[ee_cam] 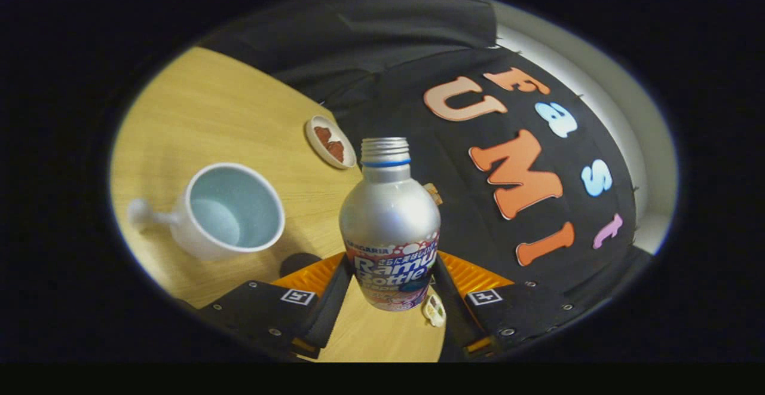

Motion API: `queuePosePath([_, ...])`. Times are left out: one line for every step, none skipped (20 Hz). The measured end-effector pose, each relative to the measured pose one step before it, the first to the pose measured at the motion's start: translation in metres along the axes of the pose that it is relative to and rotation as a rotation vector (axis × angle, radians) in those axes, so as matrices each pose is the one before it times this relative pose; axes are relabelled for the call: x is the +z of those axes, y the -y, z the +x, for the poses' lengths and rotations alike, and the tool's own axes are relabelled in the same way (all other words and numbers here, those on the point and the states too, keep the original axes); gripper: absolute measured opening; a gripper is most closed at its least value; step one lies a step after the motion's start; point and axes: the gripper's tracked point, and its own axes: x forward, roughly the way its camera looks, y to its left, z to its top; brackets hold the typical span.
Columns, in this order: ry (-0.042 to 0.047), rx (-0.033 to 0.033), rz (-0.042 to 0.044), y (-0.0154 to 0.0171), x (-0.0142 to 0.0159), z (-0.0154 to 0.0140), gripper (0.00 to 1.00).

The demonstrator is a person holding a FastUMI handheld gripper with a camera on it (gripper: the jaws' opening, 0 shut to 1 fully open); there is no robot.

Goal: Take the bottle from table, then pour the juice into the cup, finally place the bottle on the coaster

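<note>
- Our claw (391,284) has both black fingers closed against the lower label band of the silver aluminium bottle with an open threaded neck (389,227), which stands upright between them, apparently lifted off the pale wooden table (209,108).
- We judge pouring comes next: keep the squeeze firm, since the smooth metal may slip.
- Left of the fingers and just ahead sits the white handled cup (233,213); bring the neck over its rim, then tilt slowly.
- Beyond lies a small white dish with brown pieces (330,141).
</note>
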Motion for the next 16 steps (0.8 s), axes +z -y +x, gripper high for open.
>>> queuePosePath([0.00828,0.00440,0.08556,0.00261,0.00420,0.00221,0.78])
queuePosePath([0.00195,0.00703,0.08267,0.00232,0.00265,0.00226,0.78])
queuePosePath([0.00603,0.01716,0.07545,-0.00107,0.00162,0.00382,0.78])
queuePosePath([0.00000,0.00645,0.06693,0.00120,-0.00023,0.00384,0.77])
queuePosePath([0.00346,0.01962,0.05640,-0.00170,0.00081,0.00269,0.78])
queuePosePath([-0.00073,0.02567,0.05467,-0.00552,-0.00128,0.00504,0.77])
queuePosePath([-0.00729,0.03387,0.05796,-0.00864,-0.00379,0.00336,0.77])
queuePosePath([-0.00853,0.01783,0.05307,-0.00537,-0.00606,0.00346,0.78])
queuePosePath([-0.00037,0.00614,0.03700,0.00001,-0.00183,0.00112,0.78])
queuePosePath([0.00030,0.00078,0.02895,0.00124,-0.00208,0.00215,0.78])
queuePosePath([-0.00141,0.00158,0.02813,0.00048,-0.00337,0.00305,0.78])
queuePosePath([-0.00373,0.00160,0.03342,0.00078,-0.00470,0.00257,0.78])
queuePosePath([-0.00540,0.00471,0.03471,0.00060,-0.00433,0.00207,0.78])
queuePosePath([-0.01069,0.00254,0.03593,0.00142,-0.00581,0.00323,0.78])
queuePosePath([-0.01287,0.00879,0.03256,0.00019,-0.00670,0.00159,0.78])
queuePosePath([-0.00615,0.00554,0.03355,0.00063,-0.00422,0.00128,0.78])
